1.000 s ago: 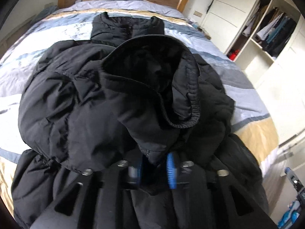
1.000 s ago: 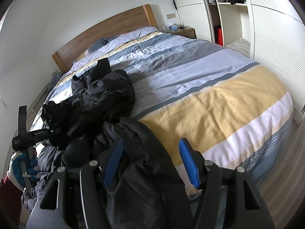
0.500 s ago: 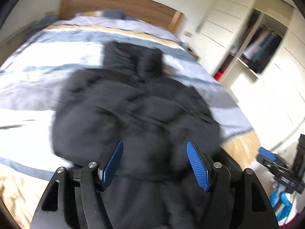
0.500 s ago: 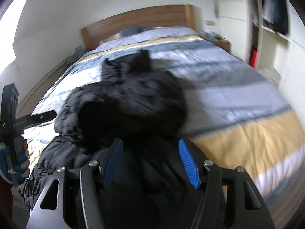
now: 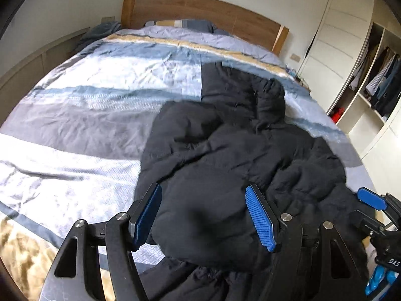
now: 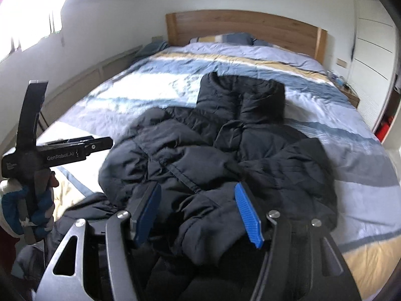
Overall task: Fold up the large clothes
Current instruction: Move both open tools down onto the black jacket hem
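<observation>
- Black puffer jacket (image 6: 225, 155): it lies bunched across the striped bed (image 5: 82, 115), hood toward the headboard (image 6: 245, 27), spread there so you have a flat surface to fold on.
- Your left gripper (image 5: 208, 215) hovers over the near hem, jaws spread wide and holding nothing, likely placed for a fresh hold.
- Your right gripper (image 6: 198, 215) hangs over a sleeve cuff (image 6: 200, 235), jaws likewise released, empty.

The jacket (image 6: 225, 155) lies bunched on the bed (image 6: 351, 175) — hood toward the headboard (image 6: 245, 26), pillows (image 6: 223, 38) behind it.
</observation>
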Tool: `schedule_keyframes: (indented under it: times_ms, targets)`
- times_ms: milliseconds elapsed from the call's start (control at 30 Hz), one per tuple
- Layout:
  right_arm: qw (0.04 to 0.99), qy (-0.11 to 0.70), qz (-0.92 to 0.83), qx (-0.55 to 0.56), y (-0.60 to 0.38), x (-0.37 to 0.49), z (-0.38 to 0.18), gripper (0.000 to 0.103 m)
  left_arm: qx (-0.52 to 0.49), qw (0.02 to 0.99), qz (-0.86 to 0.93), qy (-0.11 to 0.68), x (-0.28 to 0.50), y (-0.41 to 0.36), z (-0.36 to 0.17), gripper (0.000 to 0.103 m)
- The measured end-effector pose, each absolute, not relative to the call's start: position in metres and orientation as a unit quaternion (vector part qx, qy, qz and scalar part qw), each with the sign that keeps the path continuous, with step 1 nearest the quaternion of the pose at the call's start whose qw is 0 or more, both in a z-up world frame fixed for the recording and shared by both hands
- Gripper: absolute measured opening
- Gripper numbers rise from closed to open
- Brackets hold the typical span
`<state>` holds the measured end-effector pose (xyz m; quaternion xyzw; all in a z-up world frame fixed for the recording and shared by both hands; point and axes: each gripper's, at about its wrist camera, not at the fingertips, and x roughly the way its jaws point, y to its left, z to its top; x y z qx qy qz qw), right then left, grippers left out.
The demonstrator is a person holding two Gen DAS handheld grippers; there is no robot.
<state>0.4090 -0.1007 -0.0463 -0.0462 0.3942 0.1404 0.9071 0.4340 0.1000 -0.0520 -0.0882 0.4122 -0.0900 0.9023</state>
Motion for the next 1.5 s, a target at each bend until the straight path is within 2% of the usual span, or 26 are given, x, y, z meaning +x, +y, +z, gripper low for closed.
schedule_keyframes:
  times_ms: [133,233,400,533,833,1500]
  targets:
    - [0.895,0.424,0.123,-0.054,-0.114,0.422,-0.089,0.060,-0.067,0.892,-0.087,0.438,0.441,0.088,-0.093,0.069]
    - [0.889,0.439,0.128,-0.042,-0.127,0.427,-0.117,0.060,-0.046,0.893,-0.073,0.441,0.441,0.080,-0.115,0.079]
    - [0.887,0.439,0.140,-0.018,-0.137,0.435,-0.144,0.060,-0.023,0.897,-0.064,0.437,0.440,0.070,-0.127,0.082]
    - [0.886,0.441,0.144,-0.023,-0.136,0.433,-0.143,0.060,-0.011,0.902,-0.051,0.429,0.435,0.067,-0.117,0.082]
    - [0.901,0.409,0.140,-0.038,-0.152,0.406,-0.103,0.060,0.009,0.917,-0.063,0.393,0.409,0.046,-0.087,0.082]
    - [0.893,0.429,0.134,-0.011,-0.168,0.413,-0.145,0.060,0.031,0.914,-0.068,0.399,0.410,0.026,-0.115,0.085]
